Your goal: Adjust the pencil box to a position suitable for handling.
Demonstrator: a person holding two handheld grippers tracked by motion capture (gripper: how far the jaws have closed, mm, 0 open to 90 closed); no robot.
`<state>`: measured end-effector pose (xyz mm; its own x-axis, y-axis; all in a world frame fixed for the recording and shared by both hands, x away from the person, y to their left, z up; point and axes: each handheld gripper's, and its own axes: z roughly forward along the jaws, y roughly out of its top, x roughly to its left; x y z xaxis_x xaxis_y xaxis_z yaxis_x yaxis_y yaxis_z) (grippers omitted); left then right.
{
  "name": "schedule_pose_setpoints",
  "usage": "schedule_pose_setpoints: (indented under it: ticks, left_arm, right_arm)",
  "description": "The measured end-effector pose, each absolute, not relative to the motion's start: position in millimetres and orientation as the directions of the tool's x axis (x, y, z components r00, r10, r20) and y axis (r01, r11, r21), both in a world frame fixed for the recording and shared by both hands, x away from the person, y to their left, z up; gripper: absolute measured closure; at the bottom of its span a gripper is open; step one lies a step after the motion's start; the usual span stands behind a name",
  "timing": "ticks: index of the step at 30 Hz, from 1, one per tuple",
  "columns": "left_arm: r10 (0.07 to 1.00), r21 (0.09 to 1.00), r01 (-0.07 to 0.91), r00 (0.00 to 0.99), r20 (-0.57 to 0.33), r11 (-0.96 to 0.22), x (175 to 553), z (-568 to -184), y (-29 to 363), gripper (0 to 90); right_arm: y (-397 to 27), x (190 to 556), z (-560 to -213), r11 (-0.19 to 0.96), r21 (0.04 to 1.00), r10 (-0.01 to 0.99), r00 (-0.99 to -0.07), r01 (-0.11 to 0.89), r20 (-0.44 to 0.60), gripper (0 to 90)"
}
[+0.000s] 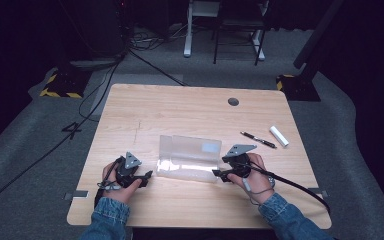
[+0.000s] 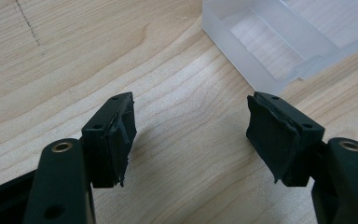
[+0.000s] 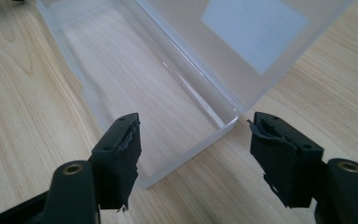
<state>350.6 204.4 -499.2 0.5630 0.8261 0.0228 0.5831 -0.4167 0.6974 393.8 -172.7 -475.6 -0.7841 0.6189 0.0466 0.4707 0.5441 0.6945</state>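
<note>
On pale wood-grain table (image 1: 145,112) | frosted rectangular plastic box (image 1: 187,157) | both hand-held grippers (image 1: 145,176) (image 1: 217,173) wide, empty

box (image 1: 187,157): desk (image 1: 145,110) middle, toward near edge | pen (image 1: 258,140): right of box | tube (image 1: 279,136): beside pen, nearer right edge

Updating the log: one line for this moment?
left gripper: open, nothing held | right gripper: open, at box corner | box: lid open
</note>
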Motion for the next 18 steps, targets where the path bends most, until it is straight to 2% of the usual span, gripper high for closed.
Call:
schedule_pose_setpoints:
  ticks: [18]
  left_arm:
    - [0.819, 0.7, 0.573, 0.573, 0.028, -0.425, 353, -500, 204, 32.3]
  right_arm:
    - [-174, 383, -482, 0.62, 0.622, 0.604, -0.797, 0.479, 0.011, 34.3]
